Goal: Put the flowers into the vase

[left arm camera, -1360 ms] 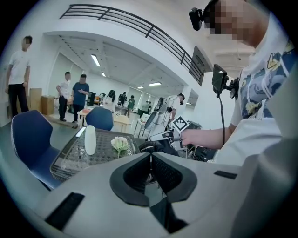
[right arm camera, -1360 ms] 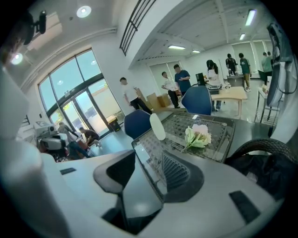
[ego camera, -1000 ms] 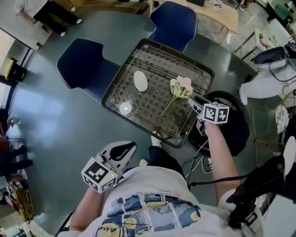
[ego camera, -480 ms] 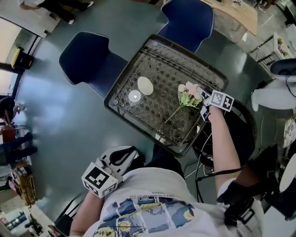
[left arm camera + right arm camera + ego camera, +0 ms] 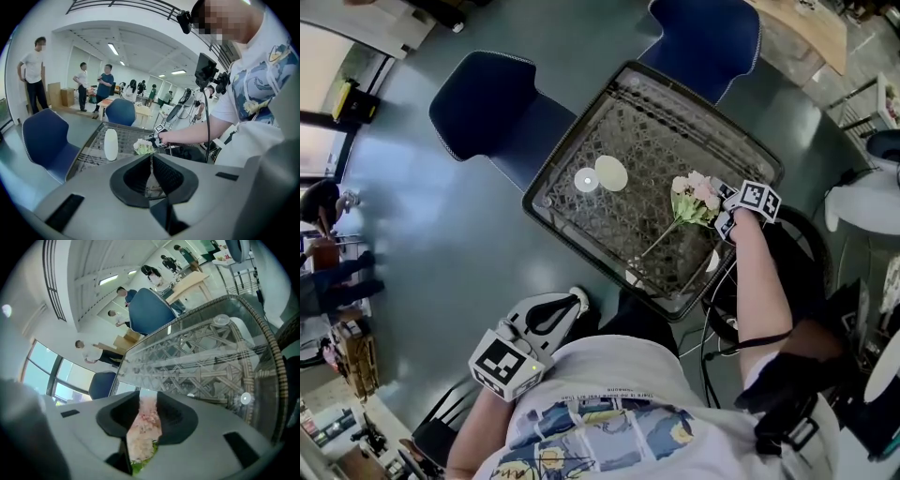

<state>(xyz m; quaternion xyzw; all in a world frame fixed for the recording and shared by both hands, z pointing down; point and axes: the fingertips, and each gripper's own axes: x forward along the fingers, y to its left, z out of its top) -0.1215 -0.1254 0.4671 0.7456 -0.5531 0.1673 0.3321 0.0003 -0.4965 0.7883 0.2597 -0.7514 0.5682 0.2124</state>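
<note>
A bunch of pink and cream flowers (image 5: 694, 195) with a long green stem lies on the glass-topped rattan table (image 5: 546, 187). The white oval vase (image 5: 611, 173) stands to its left, apart from it. My right gripper (image 5: 724, 208) is at the blossoms, jaws closing. In the right gripper view the pink blossoms (image 5: 145, 427) fill the gap between its pads (image 5: 176, 420). My left gripper (image 5: 572, 302) is shut and empty, held low beside the person's body, off the table. From the left gripper (image 5: 151, 157) I see the vase (image 5: 110, 144) and flowers (image 5: 143, 146) ahead.
Two blue chairs (image 5: 483, 94) (image 5: 708, 37) stand along the table's far sides. A dark round stool (image 5: 806, 258) and cables sit to the right of the table. A small white disc (image 5: 584, 180) shows beside the vase. Several people (image 5: 33, 75) stand farther off in the room.
My right gripper has dropped toward the table and reached the blossoms, which now sit between its jaws. The left gripper has shifted a little near the body.
</note>
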